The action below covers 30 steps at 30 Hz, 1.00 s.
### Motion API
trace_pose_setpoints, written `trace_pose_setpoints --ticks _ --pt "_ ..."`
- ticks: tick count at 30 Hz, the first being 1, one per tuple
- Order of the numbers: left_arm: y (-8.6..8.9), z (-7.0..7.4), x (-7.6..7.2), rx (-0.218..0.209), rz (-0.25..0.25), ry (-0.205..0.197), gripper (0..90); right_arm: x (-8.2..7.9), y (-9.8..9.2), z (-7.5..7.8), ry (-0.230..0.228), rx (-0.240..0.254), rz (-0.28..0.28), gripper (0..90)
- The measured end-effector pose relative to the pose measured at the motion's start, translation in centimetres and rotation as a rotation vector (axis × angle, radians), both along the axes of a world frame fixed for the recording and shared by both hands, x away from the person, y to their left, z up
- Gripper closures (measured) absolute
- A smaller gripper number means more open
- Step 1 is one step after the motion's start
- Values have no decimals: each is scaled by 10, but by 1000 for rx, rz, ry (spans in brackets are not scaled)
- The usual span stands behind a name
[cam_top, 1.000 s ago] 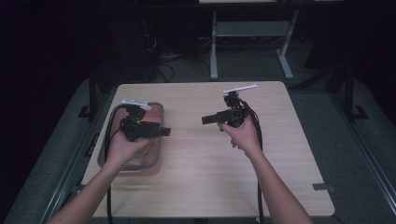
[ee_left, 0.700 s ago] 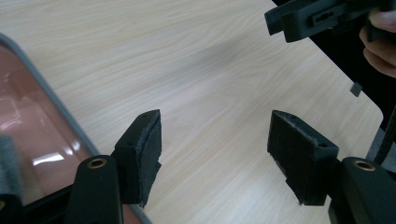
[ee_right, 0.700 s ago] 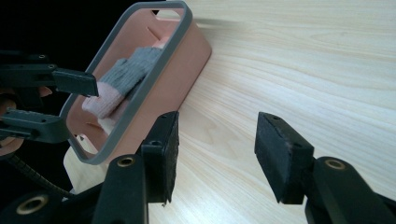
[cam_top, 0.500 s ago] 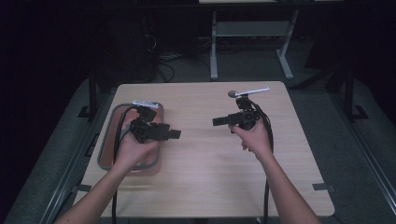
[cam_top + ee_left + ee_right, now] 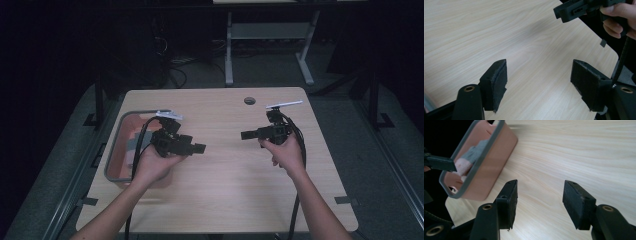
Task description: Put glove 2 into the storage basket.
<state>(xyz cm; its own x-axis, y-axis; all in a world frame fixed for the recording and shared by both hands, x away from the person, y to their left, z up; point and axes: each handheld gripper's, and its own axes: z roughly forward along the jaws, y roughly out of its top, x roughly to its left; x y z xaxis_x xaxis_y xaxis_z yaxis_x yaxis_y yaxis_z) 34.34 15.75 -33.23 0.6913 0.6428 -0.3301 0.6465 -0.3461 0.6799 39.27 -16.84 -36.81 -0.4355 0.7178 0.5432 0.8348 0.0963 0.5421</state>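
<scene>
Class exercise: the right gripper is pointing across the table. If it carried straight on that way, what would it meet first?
Probably the left gripper, which faces the right gripper across bare table. The pink bin lies behind it. Depth is unclear, so it might pass alongside. Both grippers' fingers have just been opening, nothing between them.

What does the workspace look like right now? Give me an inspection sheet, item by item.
Surface: light wooden table, bare in the middle, with a round hole near its far edge.
Job's things: pink bin with a grey rim at the table's left edge; grey and pale cloth pieces lie inside.
Clutter: nothing seen.
Grippers: left hand-held gripper beside the bin, right hand-held gripper right of centre, pointing at each other; both have just been opening, nothing between the jaws.
Cables: a black cable trails from each gripper toward the near edge.
Surroundings: dark room, grey floor, a white table frame behind.
</scene>
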Motion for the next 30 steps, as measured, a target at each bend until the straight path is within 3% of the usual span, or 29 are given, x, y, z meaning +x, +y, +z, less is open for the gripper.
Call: trace_pose_setpoints --ticks 20,30 --pt "-41 -16 -15 -7 -81 11 259 -18 -49 -17 3 -13 -93 433" --pt "-59 -29 -24 24 -123 2 259 -28 -69 -26 7 -27 -120 430"
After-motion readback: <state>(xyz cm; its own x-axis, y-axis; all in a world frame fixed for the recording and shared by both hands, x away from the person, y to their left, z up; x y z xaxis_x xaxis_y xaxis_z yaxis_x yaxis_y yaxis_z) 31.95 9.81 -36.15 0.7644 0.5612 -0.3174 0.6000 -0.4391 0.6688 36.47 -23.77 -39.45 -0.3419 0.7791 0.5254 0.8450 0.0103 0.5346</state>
